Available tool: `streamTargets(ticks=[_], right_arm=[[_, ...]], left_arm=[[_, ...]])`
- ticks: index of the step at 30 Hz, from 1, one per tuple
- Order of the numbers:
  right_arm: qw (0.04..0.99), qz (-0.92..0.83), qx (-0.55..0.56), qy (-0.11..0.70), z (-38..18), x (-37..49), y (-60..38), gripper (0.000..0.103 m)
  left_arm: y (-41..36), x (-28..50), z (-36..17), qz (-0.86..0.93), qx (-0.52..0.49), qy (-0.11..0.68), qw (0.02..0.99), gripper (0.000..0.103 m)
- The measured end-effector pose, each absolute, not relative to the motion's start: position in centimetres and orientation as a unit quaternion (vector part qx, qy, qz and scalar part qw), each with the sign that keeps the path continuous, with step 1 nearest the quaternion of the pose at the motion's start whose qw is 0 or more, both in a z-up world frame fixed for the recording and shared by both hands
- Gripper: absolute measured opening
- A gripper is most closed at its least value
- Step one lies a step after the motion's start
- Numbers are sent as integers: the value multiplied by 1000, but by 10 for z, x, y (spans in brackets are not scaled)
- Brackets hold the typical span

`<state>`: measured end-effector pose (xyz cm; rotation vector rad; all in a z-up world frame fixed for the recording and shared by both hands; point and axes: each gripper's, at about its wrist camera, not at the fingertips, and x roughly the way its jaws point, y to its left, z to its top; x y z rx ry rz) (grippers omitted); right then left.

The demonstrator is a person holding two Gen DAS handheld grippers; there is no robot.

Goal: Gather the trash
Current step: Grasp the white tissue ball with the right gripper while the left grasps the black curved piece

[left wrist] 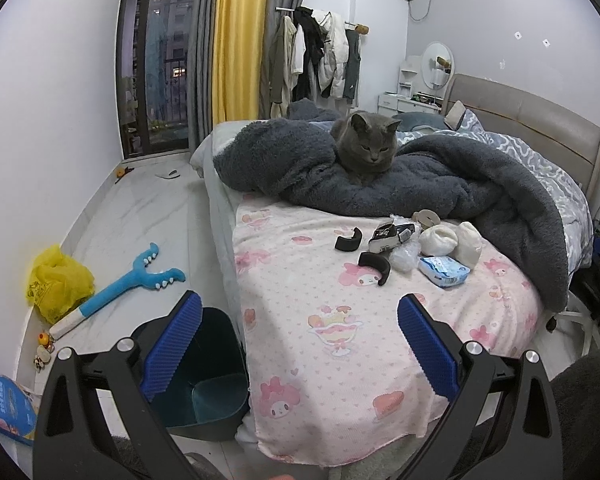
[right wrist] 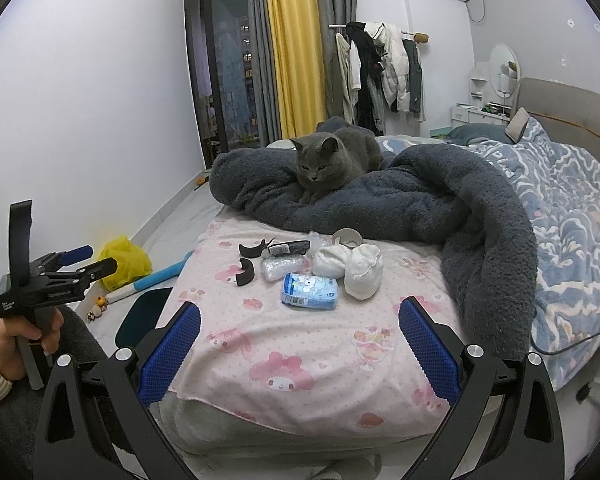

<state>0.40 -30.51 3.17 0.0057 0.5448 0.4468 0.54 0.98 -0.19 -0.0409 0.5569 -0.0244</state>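
Both claws, left claw (left wrist: 298,344) and right claw (right wrist: 299,350), gape empty; the cat (right wrist: 324,166) at frame center might swat the tissue pack (right wrist: 310,291).

Jaws of left gripper (left wrist: 299,344) wide apart over pink blanket (left wrist: 324,320), trash pile (left wrist: 412,248) beyond, dark bin (left wrist: 208,380) below-left.

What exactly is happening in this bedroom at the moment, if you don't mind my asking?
A person holds a gripper in each hand to collect trash from the bed. Both the left gripper and right gripper are open and empty, short of the litter. The tissue pack, white wads and black curved pieces lie untouched on the pink sheet. A dark bin stands beside the bed, and a grey cat sits on the blanket.
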Motion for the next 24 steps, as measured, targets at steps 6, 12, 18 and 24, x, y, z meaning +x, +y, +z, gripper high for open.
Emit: streamTargets(ticks=[6, 12, 18, 24], right_arm=[[940, 208, 4, 269, 30, 31, -307, 100], [936, 208, -5, 285, 16, 63, -307, 98], [929, 212, -17, 304, 1, 88, -304, 97], [926, 211, -22, 313, -8, 109, -302, 97]], left_arm=[[3, 20, -3, -12, -2, 277, 961, 100], [3, 38, -7, -24, -8, 293, 956, 99], [-5, 55, -14, -39, 0, 305, 951, 99], [-13, 76, -18, -66, -1, 310, 948, 98]])
